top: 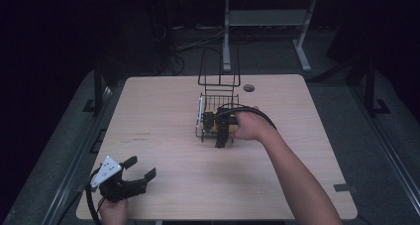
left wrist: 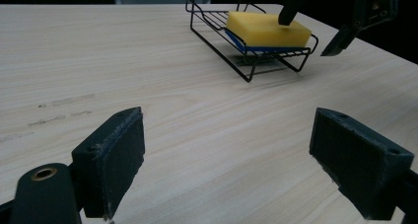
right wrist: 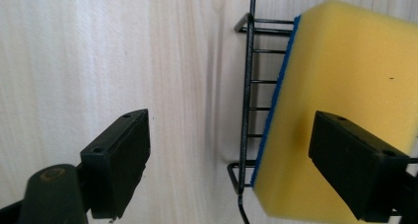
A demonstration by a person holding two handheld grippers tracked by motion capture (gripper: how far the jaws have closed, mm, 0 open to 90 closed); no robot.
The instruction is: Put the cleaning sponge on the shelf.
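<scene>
A yellow sponge (top: 210,120) with a blue underside lies in a black wire basket (top: 218,97) at the middle of the wooden table. My right gripper (top: 223,136) hovers over the basket's near end, open. In the right gripper view, one jaw of my right gripper (right wrist: 231,160) is above the sponge (right wrist: 335,76) and the other above bare table, straddling the basket's rim (right wrist: 246,86). My left gripper (top: 141,167) rests low near the table's front left corner, open and empty. The left gripper (left wrist: 226,160) faces the sponge (left wrist: 266,29) and basket (left wrist: 246,68) from a distance.
A tall wire frame (top: 219,66) rises from the basket's far side, and a white piece (top: 200,111) sits on its left side. A round grommet hole (top: 248,87) lies near the table's far edge. Table legs and cables stand beyond in the dark.
</scene>
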